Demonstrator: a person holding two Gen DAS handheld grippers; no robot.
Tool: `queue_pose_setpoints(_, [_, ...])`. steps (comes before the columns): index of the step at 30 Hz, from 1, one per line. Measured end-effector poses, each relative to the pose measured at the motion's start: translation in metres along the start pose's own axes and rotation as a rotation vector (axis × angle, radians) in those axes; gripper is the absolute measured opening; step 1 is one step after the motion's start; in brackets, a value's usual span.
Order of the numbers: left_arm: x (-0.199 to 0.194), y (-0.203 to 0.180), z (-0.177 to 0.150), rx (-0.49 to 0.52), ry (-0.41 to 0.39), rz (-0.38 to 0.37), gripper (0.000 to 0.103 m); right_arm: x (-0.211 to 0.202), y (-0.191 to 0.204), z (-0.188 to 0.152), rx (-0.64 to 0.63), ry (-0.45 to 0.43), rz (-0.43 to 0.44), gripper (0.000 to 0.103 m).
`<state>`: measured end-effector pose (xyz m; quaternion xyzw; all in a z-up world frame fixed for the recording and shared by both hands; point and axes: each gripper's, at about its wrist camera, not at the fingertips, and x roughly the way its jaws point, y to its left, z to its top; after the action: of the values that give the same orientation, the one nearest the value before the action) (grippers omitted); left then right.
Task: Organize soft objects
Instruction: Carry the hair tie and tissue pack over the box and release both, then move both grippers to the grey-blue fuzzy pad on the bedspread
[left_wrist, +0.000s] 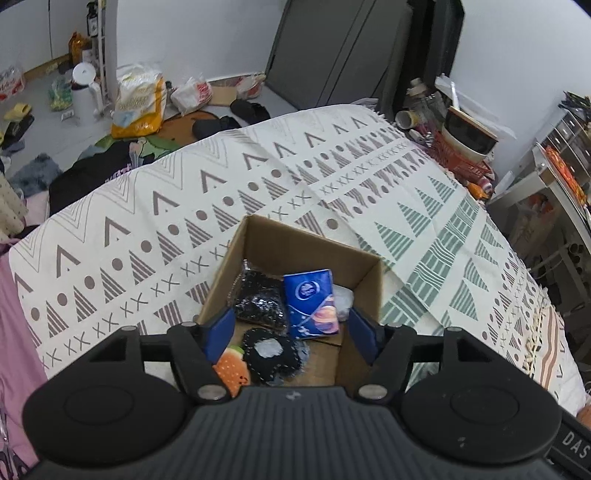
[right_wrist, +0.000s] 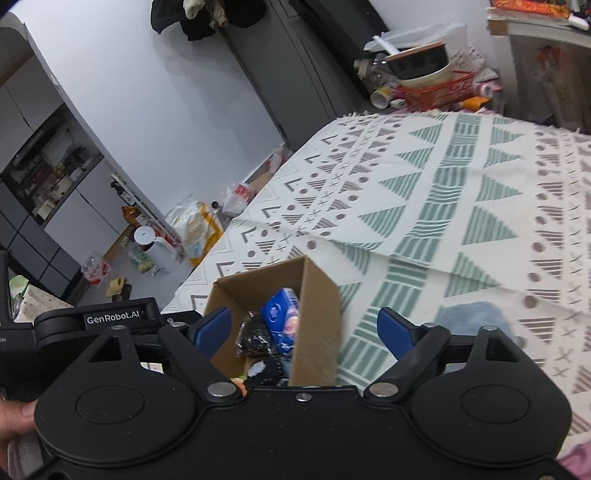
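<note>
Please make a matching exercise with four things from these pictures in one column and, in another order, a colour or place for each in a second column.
Things:
1. tissue pack
2. cardboard box
3. towel
4. left gripper

Descriptions:
a. light blue, lying on the cloth outside the box
b. open, above the box
c. brown, standing on the patterned cloth
d. dark blue, inside the box

Pairs: 1-d, 2-c, 3-a, 4-b

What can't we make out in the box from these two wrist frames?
- Cardboard box floor, near part: left wrist view, hidden by the gripper body.
- Orange plush: both views, cut off by the gripper body; shape unclear.
- White item behind the blue tissue pack: mostly hidden; unidentifiable.
- Light blue cloth: right wrist view, blurred, partly behind the right gripper.
</note>
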<state>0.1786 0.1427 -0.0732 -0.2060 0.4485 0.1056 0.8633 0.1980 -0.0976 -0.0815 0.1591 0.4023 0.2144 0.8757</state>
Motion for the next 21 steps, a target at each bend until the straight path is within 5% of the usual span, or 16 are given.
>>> queue_pose_setpoints(8, [-0.017, -0.029, -0.015, 0.053, -0.014, -0.018, 0.069, -0.034, -0.017, -0.002, -0.043, -0.006, -0.095, 0.096])
queue_pose_setpoints(21, [-0.041, -0.079, -0.041, 0.160, -0.018, -0.041, 0.069, -0.075, -0.047, 0.000, -0.038, -0.024, -0.111, 0.103])
